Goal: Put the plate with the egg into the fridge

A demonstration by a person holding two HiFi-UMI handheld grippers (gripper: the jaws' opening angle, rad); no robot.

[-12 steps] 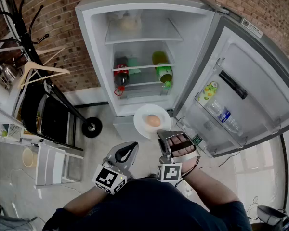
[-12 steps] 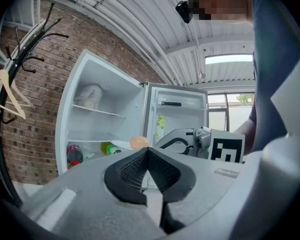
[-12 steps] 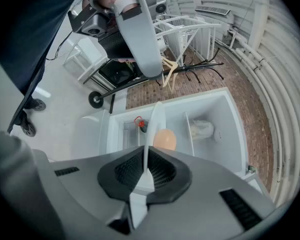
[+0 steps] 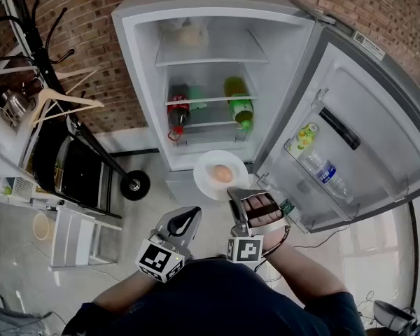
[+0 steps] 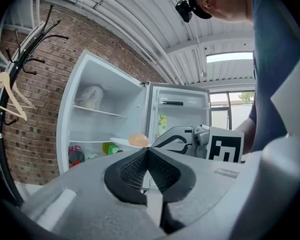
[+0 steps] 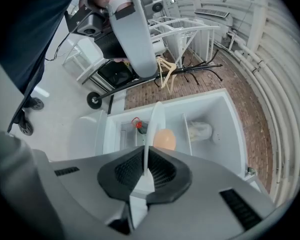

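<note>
A white plate point(image 4: 208, 181) with a brown egg point(image 4: 223, 174) on it hangs in front of the open fridge point(image 4: 213, 68), just below its lowest shelf. My right gripper point(image 4: 232, 193) is shut on the plate's near rim; in the right gripper view the plate point(image 6: 155, 126) stands edge-on between the pads, the egg point(image 6: 164, 139) beside it. My left gripper point(image 4: 191, 214) is shut and holds nothing, to the left of the plate and lower. In the left gripper view the egg point(image 5: 138, 140) shows beyond the closed pads.
The fridge door point(image 4: 360, 138) stands open to the right with bottles point(image 4: 323, 167) in its racks. A red can point(image 4: 178, 110) and a green bottle point(image 4: 239, 106) sit on a fridge shelf. A coat rack with hangers point(image 4: 59, 98) and a wheeled cart point(image 4: 84, 173) stand on the left.
The plate with the egg has moved a little closer to the fridge opening with my right gripper. The left gripper has stayed where it was.
</note>
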